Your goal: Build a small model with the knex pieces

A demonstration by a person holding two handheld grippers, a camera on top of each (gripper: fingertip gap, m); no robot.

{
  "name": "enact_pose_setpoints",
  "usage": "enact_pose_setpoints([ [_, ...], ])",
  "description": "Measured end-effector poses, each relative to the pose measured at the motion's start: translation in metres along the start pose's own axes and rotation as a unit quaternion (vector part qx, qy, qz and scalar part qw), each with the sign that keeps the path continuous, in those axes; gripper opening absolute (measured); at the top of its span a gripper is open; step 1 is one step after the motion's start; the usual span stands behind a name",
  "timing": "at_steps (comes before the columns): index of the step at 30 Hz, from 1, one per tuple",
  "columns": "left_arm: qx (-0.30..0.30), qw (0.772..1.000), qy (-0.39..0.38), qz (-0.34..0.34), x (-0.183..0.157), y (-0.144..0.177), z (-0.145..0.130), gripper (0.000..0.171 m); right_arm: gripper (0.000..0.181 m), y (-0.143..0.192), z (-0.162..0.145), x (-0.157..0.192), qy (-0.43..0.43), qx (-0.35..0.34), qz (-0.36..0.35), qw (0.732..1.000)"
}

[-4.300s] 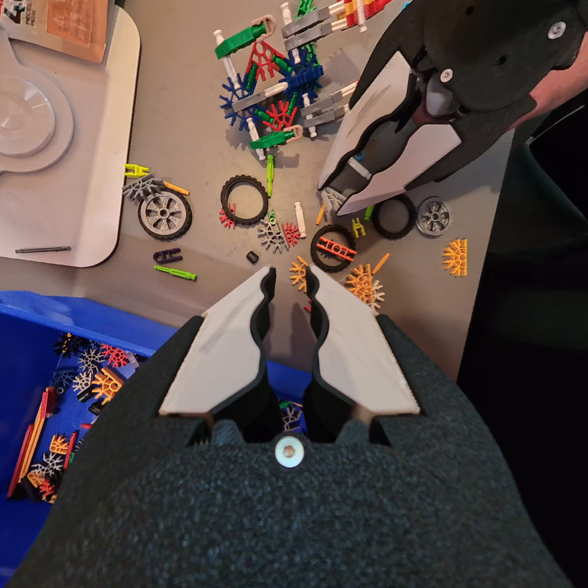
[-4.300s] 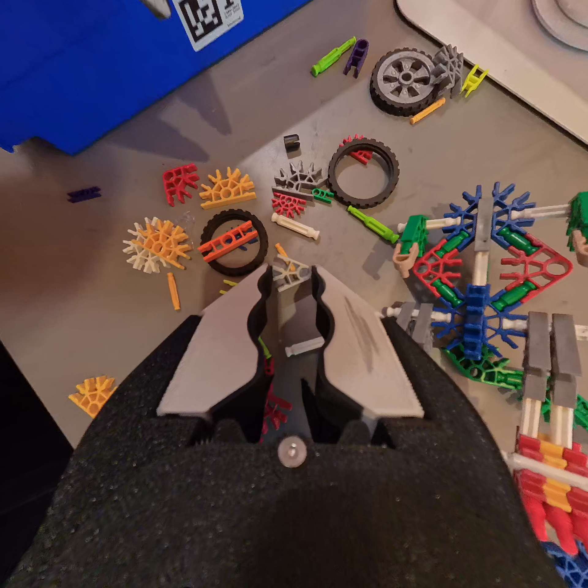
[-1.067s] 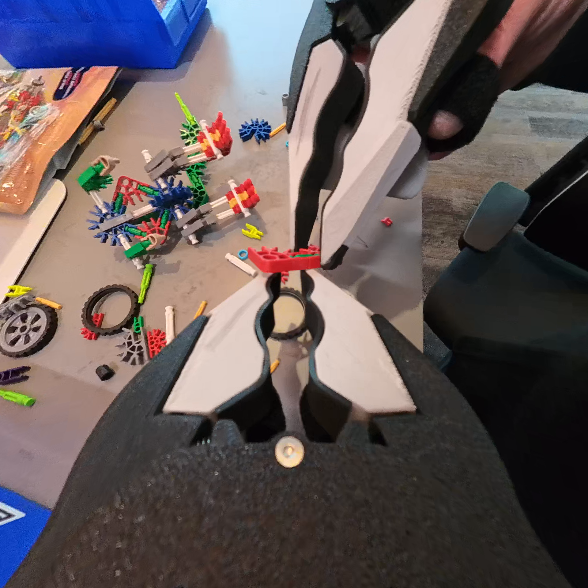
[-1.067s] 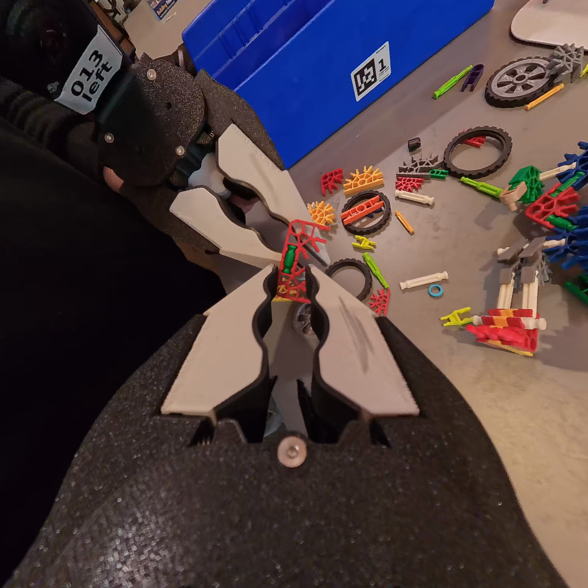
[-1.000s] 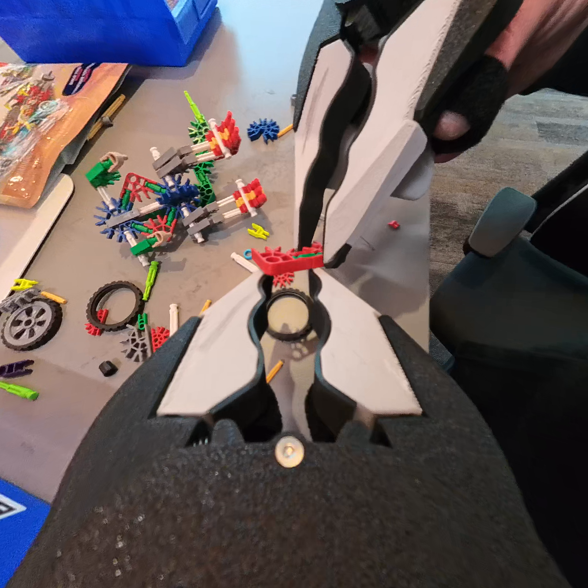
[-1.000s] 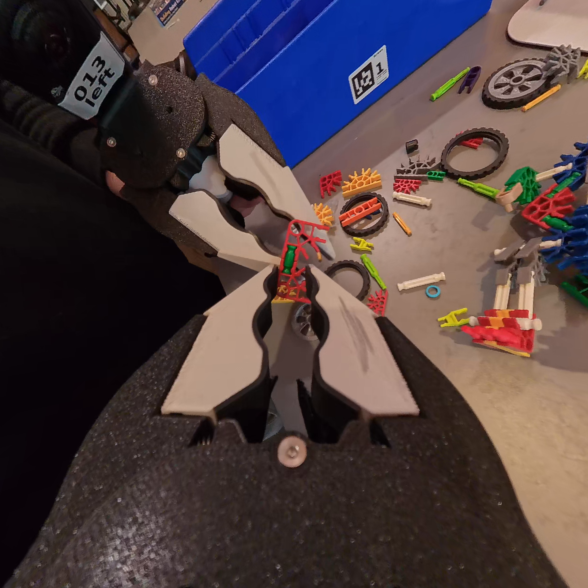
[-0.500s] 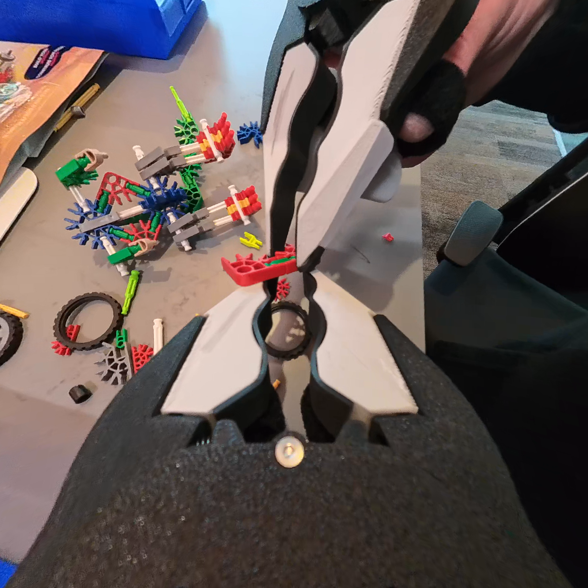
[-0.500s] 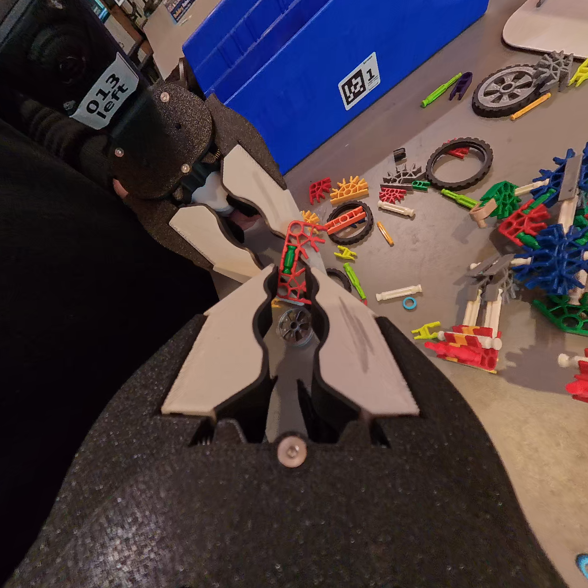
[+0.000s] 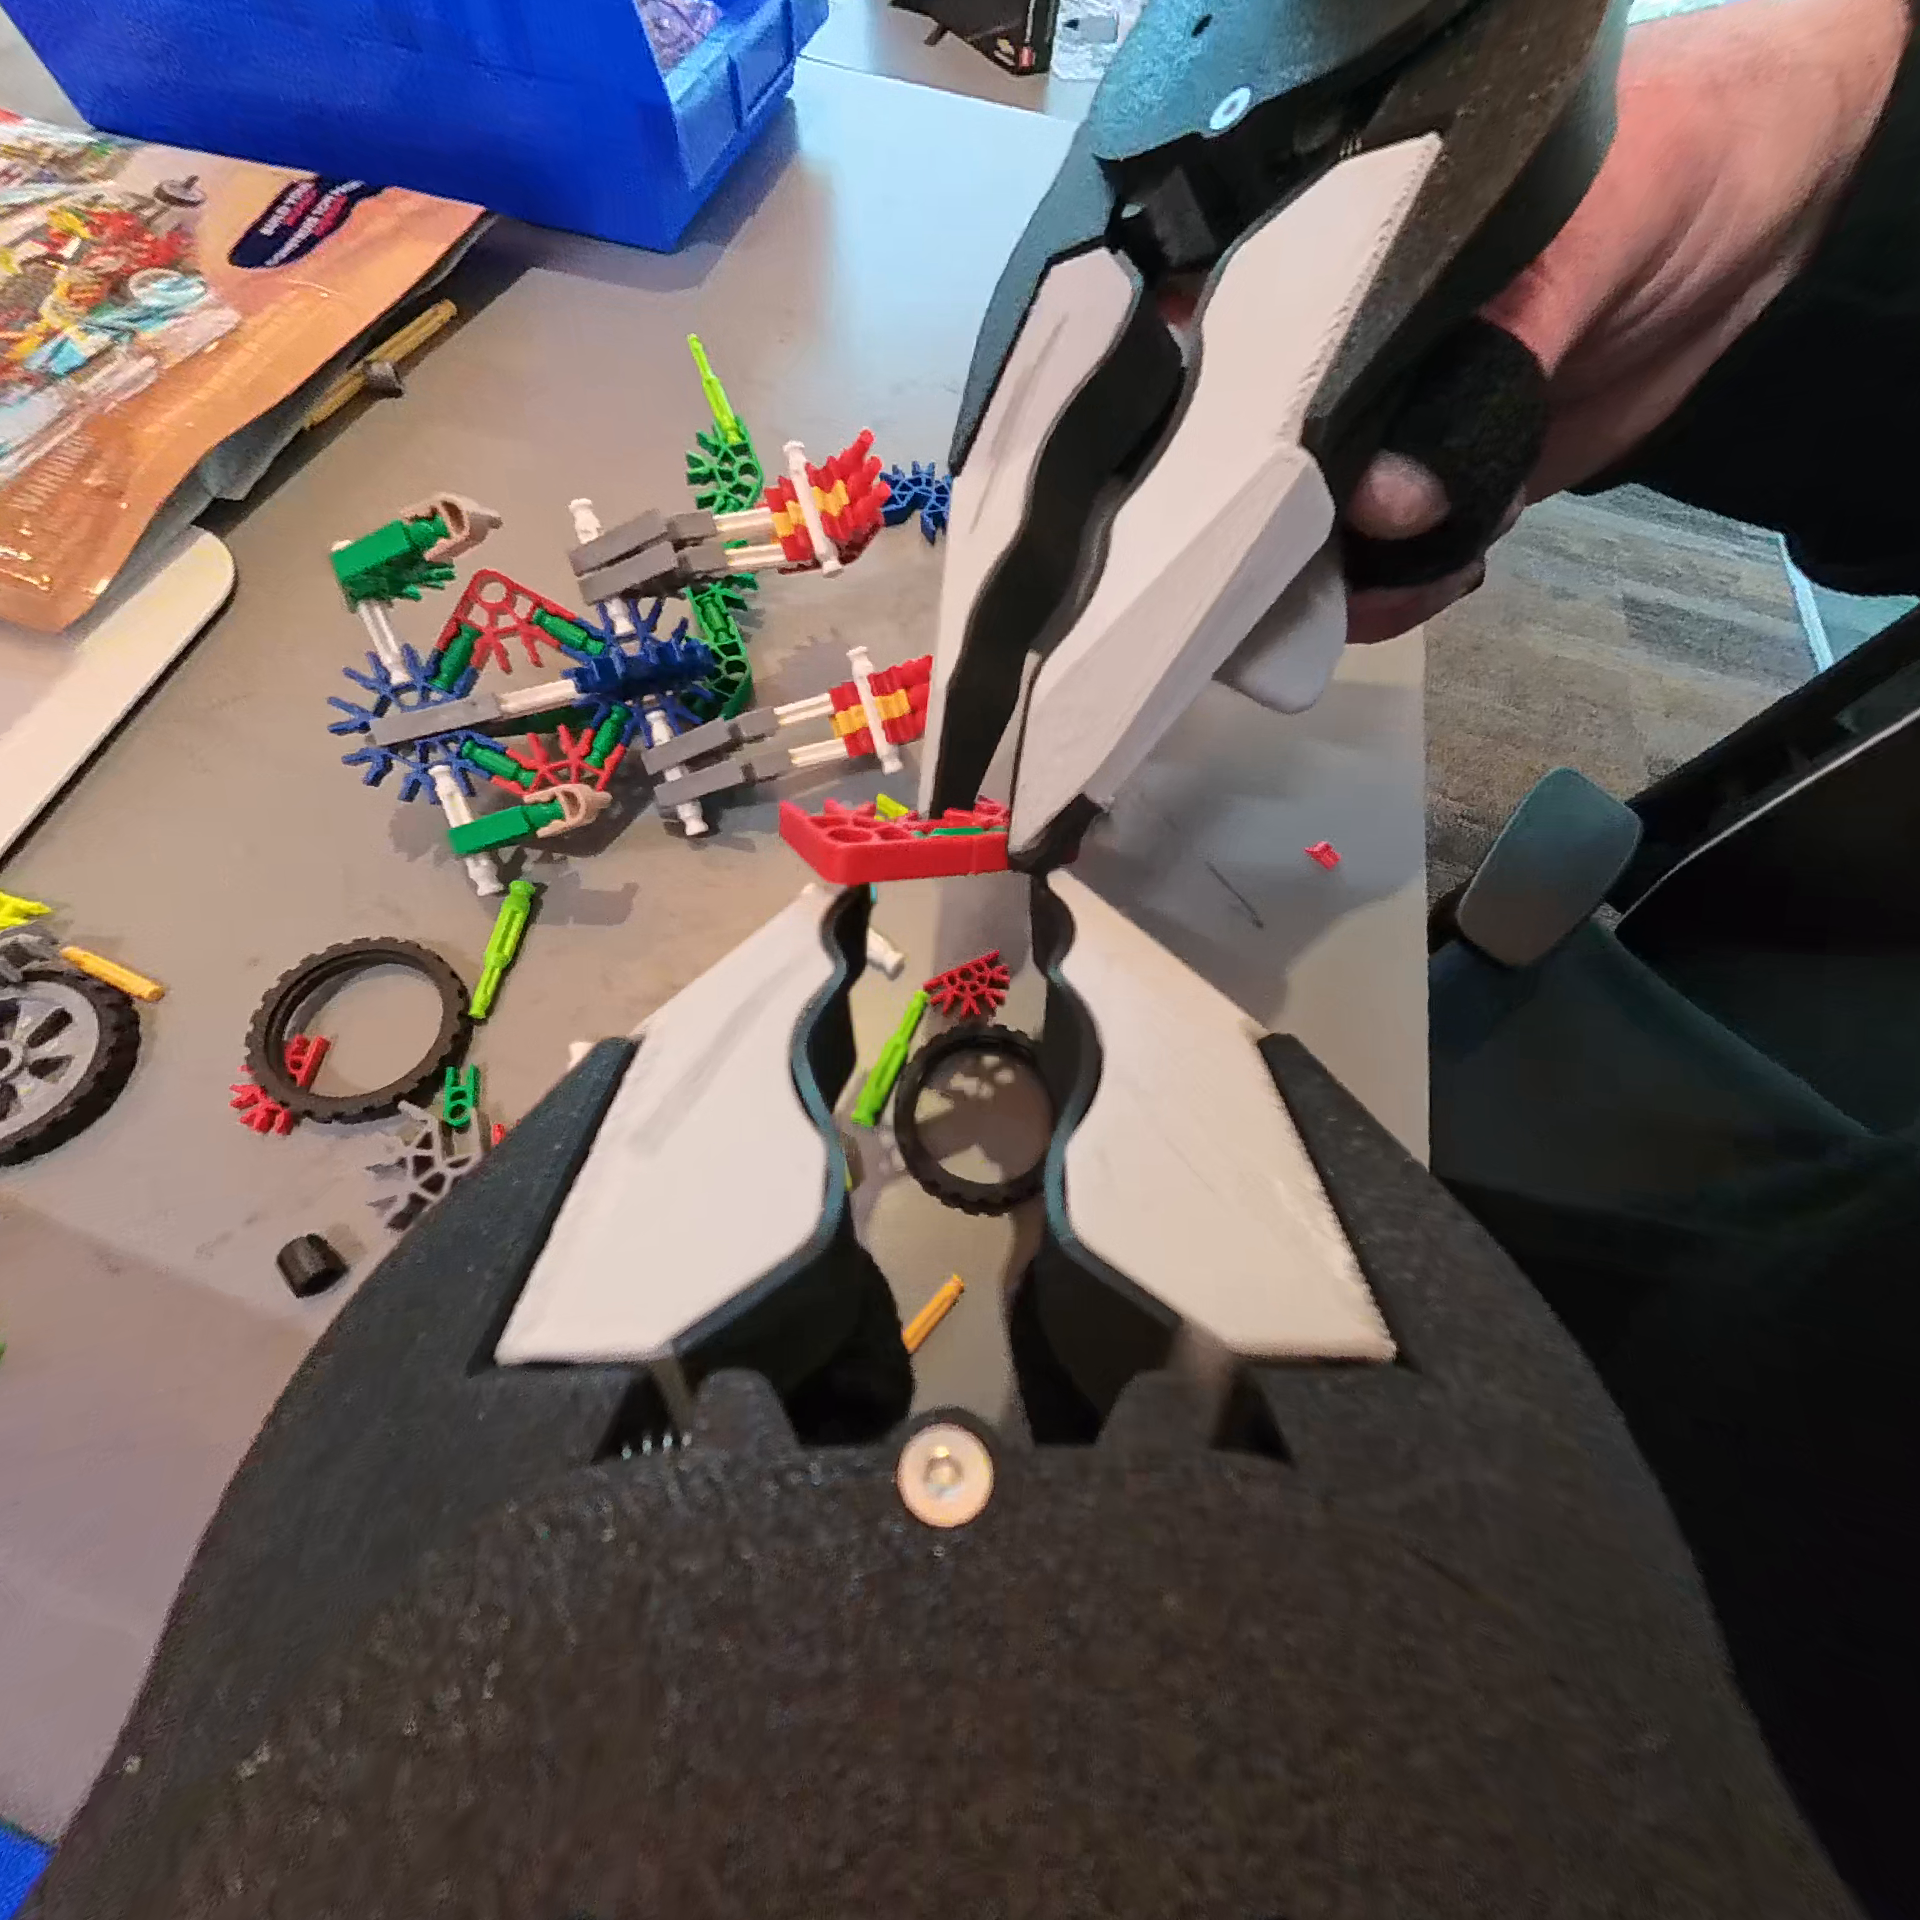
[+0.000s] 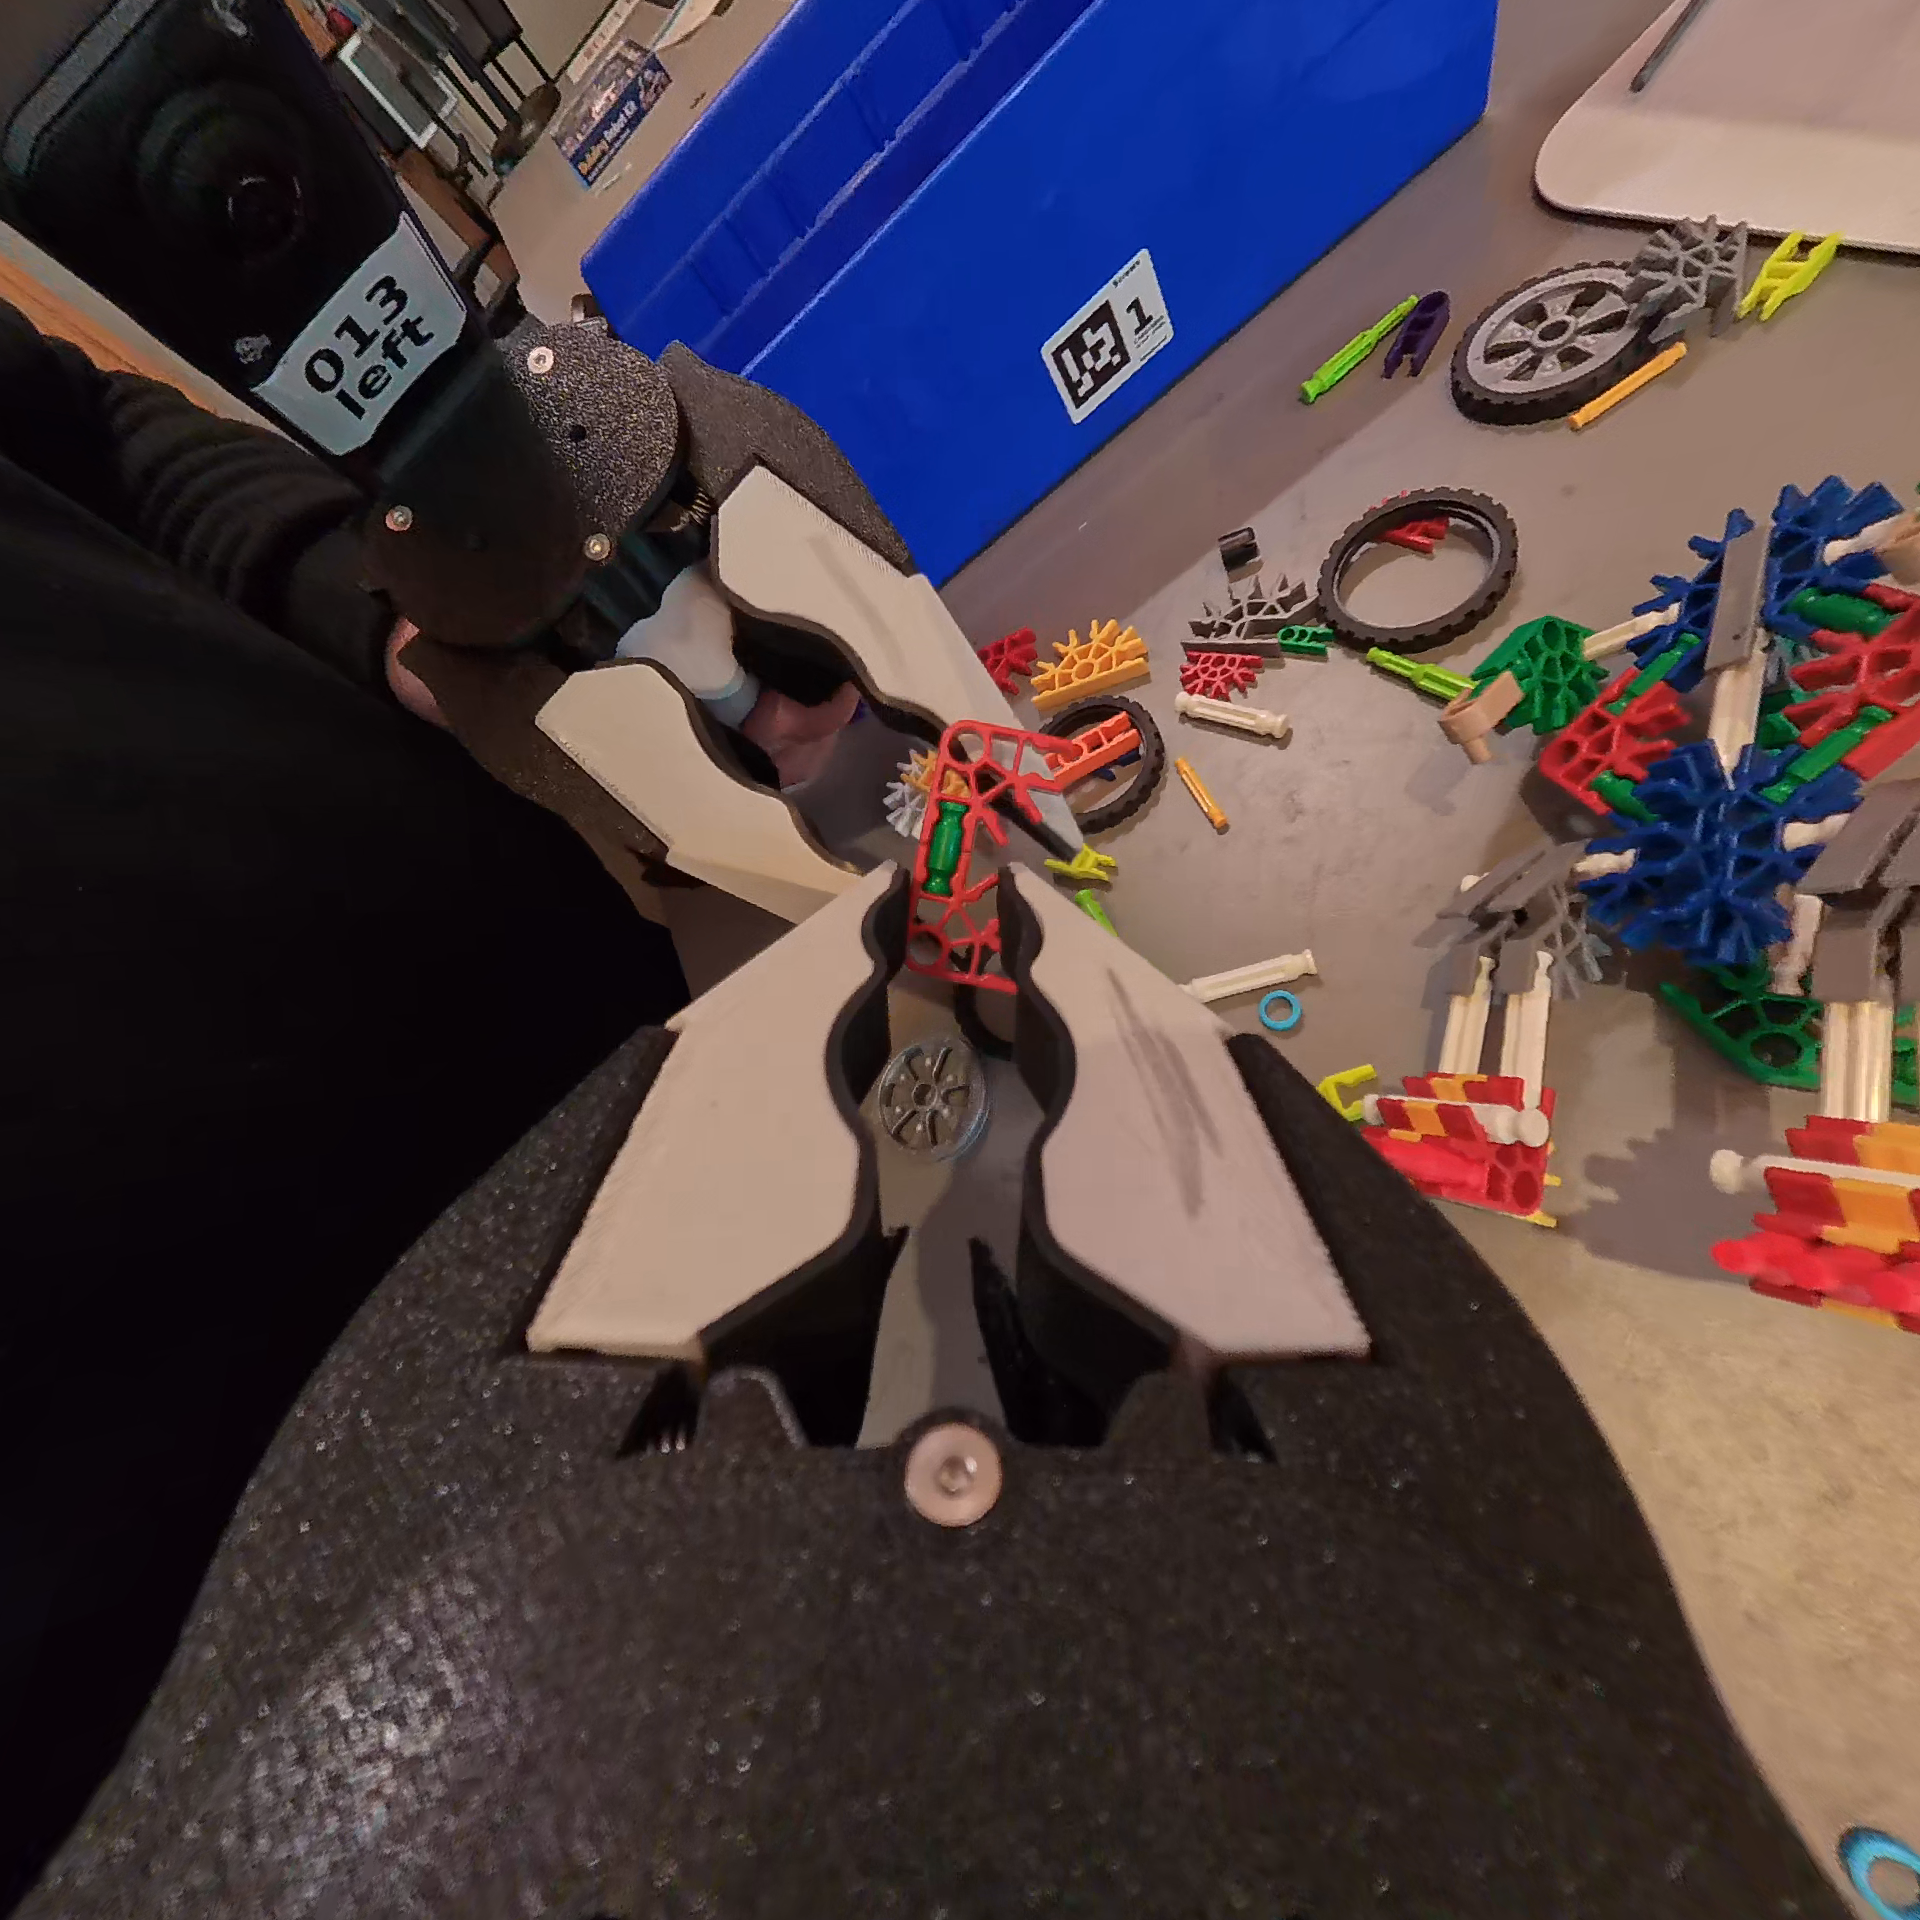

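My right tool (image 10: 951, 904) is clamped on a red lattice piece (image 10: 961, 862) carrying a short green rod (image 10: 943, 847); the piece stands up beyond the tips, held only by its lower end. My left tool (image 9: 940, 904) has its fingers apart and grips nothing, its tips just under the flat red piece (image 9: 894, 842) as seen edge-on from that side. Both tools hang above the table (image 9: 727, 312), near its edge.

Below the left tool lie a small black tyre (image 9: 971, 1117), a green rod (image 9: 888, 1049) and a red star piece (image 9: 966, 982). Ahead and to its left sits a half-built model (image 9: 623, 665); a blue bin (image 10: 1039, 208) stands behind the left tool in the right wrist view.

Risk, as I judge it: the grip is narrow and low on the piece, so a sideways push from the left tool could pivot it out of the clamp and drop it off the table edge, or pop the green rod free.

Pose: the right tool points steeply downward from above, a hand (image 9: 1662, 260) wrapped round its body; the left tool reaches forward, tilted up to meet it.
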State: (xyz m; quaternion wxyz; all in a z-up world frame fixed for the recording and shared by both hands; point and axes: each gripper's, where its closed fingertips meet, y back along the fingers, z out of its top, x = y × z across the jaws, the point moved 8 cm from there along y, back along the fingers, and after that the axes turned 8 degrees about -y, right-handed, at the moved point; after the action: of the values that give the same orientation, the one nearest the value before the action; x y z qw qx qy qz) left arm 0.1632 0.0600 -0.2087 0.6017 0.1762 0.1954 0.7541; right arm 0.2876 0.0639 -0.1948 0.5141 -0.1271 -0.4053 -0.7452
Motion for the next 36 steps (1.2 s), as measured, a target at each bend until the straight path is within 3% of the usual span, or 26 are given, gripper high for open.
enact_pose_setpoints([
  [19,-0.015,0.999,-0.026,-0.013,-0.0005,-0.0028,0.0054,0.046,0.016,0.0017,-0.003,-0.0031,-0.009,-0.002,-0.001,1.0],
  [28,-0.024,0.999,-0.022,-0.02,-0.0021,-0.0013,0.0065,0.036,0.016,-0.0002,-0.0035,-0.0014,-0.01,-0.002,0.003,1.0],
  [36,-0.031,0.999,-0.016,-0.009,0.0003,0.0002,0.0082,0.043,0.016,-0.0003,-0.0014,-0.0015,-0.009,-0.009,-0.005,1.0],
])
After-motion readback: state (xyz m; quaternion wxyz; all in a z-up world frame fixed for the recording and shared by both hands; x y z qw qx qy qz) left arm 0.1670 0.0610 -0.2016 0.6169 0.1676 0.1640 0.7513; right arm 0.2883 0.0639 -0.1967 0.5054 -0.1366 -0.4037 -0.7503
